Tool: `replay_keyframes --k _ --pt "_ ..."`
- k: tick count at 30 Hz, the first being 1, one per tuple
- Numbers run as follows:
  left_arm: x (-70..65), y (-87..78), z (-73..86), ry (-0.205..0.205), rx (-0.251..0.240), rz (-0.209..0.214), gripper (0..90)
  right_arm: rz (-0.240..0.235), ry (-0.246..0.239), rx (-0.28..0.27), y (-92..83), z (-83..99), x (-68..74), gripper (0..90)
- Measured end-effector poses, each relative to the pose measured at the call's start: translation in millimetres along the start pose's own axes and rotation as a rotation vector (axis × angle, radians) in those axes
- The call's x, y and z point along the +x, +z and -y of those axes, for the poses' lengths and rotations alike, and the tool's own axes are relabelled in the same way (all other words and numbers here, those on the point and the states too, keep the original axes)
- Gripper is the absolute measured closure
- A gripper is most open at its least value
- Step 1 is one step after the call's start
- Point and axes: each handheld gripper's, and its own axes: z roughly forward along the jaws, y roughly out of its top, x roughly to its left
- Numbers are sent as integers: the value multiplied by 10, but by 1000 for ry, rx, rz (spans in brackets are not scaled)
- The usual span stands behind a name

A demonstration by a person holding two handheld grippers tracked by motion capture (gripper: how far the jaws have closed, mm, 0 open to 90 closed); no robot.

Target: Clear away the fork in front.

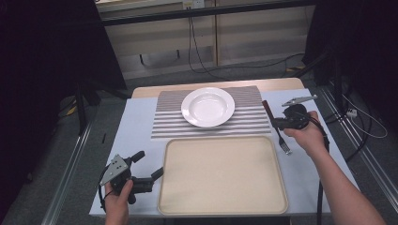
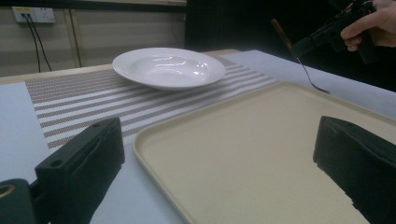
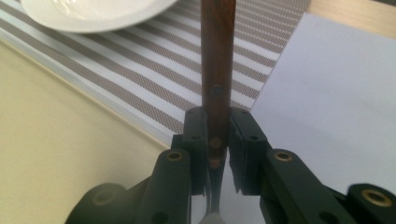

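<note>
Flanking fork (image 1: 278,126): striped placemat (image 1: 253,123), beige tray (image 1: 222,176), plate (image 1: 208,107)

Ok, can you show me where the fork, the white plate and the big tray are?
fork (image 1: 279,135), high view, on its metal neck below the gripper.
white plate (image 1: 208,107), high view, on its middle.
tray (image 1: 220,173), high view, on its bare floor.

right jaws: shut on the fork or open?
Shut on it: right gripper has both jaws pressed against the fork handle, tines hanging near the tray.
</note>
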Motion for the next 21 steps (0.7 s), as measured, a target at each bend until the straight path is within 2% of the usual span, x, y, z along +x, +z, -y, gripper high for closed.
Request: replay_keyframes --k 4,7,11,12,15,18,21 --pt "-5 -5 -1 0 -4 0 22 -10 27 -56 -93 31 -25 782" --pt "-4 -1 2 -1 -2 1 22 -20 44 -74 -77 64 -63 782" --pt "-6 4 2 -1 -1 0 22 -26 46 -55 53 55 -71 782" --pt "-8 5 3 -4 -2 1 22 -31 49 -40 108 51 -73 782" --pt "-2 5 10 -5 1 2 22 -16 46 66 325 73 -89 781" --pt "17 1 16 -11 -2 0 22 -2 35 127 478 121 -86 781" --pt "30 -6 19 -10 1 -2 22 11 10 165 568 149 -53 780"
